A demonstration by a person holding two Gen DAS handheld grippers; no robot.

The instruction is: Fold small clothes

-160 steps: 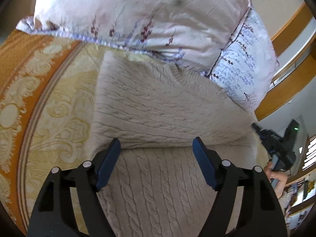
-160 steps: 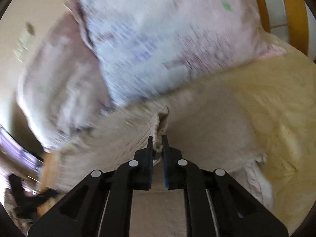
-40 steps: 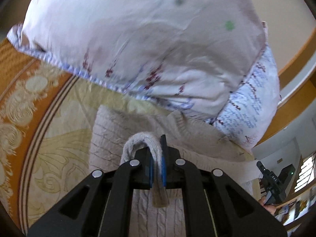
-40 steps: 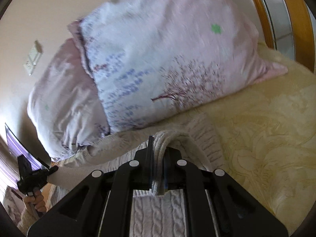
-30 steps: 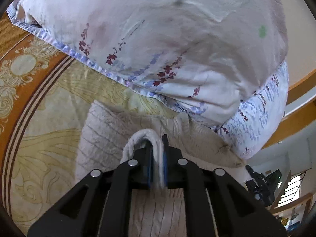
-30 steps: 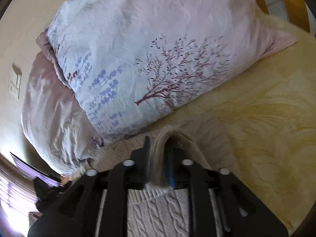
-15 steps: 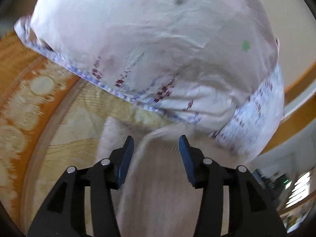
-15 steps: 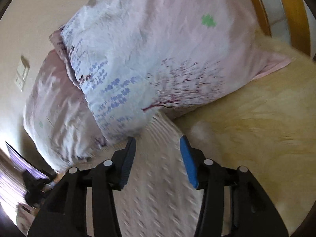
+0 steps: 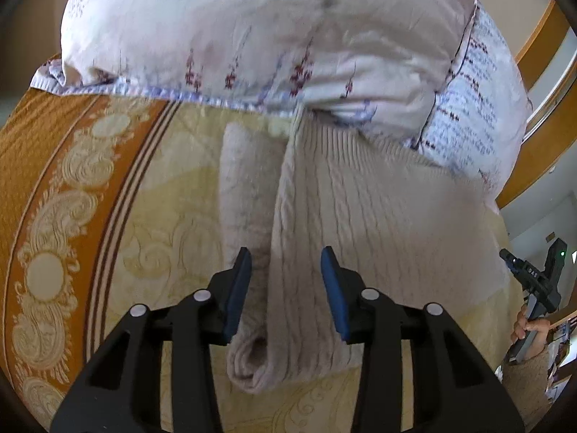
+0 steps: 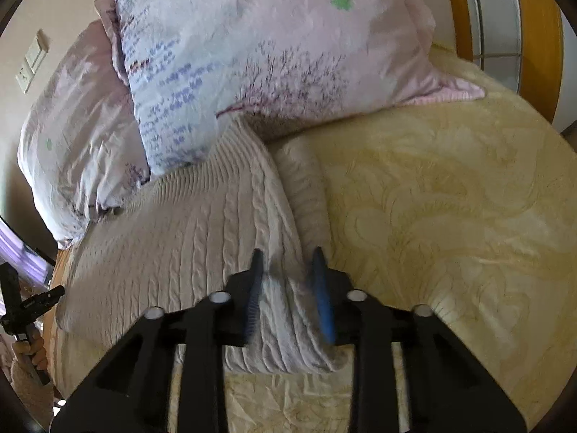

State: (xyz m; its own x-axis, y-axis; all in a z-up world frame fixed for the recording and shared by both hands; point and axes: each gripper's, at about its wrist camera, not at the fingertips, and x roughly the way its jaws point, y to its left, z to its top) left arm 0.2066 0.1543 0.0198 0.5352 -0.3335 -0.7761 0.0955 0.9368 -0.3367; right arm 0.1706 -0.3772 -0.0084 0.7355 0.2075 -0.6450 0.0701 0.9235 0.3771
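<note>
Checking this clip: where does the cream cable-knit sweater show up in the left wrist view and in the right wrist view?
Left wrist: the sweater fills centre and right, its folded left edge running down between the open jaws of the left gripper.
Right wrist: the sweater fills centre and left, its right edge between the jaws of the right gripper.
Shared landmark: the pillow with purple writing, behind the sweater's far edge.

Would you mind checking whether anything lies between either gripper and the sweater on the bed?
Nothing visible does. The left gripper and right gripper both hang open straight over the sweater, their jaws having just been closing, with only bare knit between them.
</note>
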